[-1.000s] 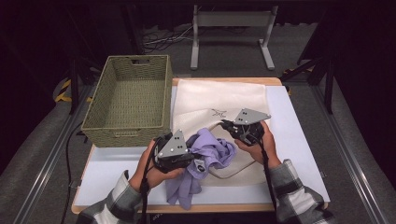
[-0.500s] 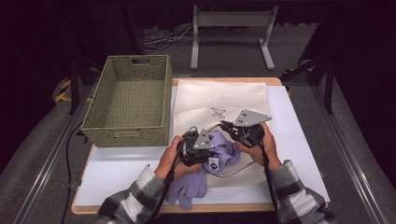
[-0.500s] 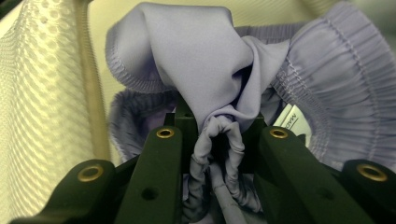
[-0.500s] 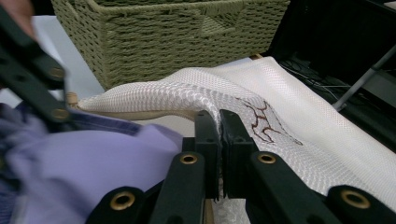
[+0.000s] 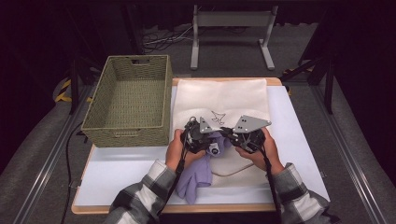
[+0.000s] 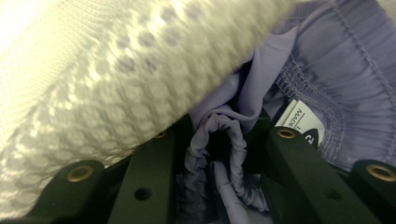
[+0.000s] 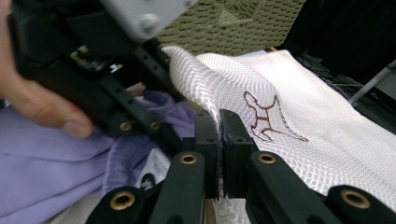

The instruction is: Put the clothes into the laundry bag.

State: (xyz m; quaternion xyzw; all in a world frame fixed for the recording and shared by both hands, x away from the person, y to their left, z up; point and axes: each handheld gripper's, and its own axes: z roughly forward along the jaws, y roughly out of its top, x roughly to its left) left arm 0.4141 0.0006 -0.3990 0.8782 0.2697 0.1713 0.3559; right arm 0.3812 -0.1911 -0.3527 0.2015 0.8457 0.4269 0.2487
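Tabletop mostly covered — purple garment (image 6: 243,135) seemingly half-hidden under mesh bag (image 6: 107,79).

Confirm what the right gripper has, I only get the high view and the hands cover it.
Observer: The right gripper is shut on the edge of the white mesh bag, lifting that edge up.
Operator: And the left one?
Observer: The left gripper has a bunched fold of the purple garment between its jaws, which have just been opening; whether the pads press it I cannot tell.
Operator: Is the garment going into the bag?
Observer: In the left gripper view the mesh lies over the garment's top, so that part sits under the lifted edge.
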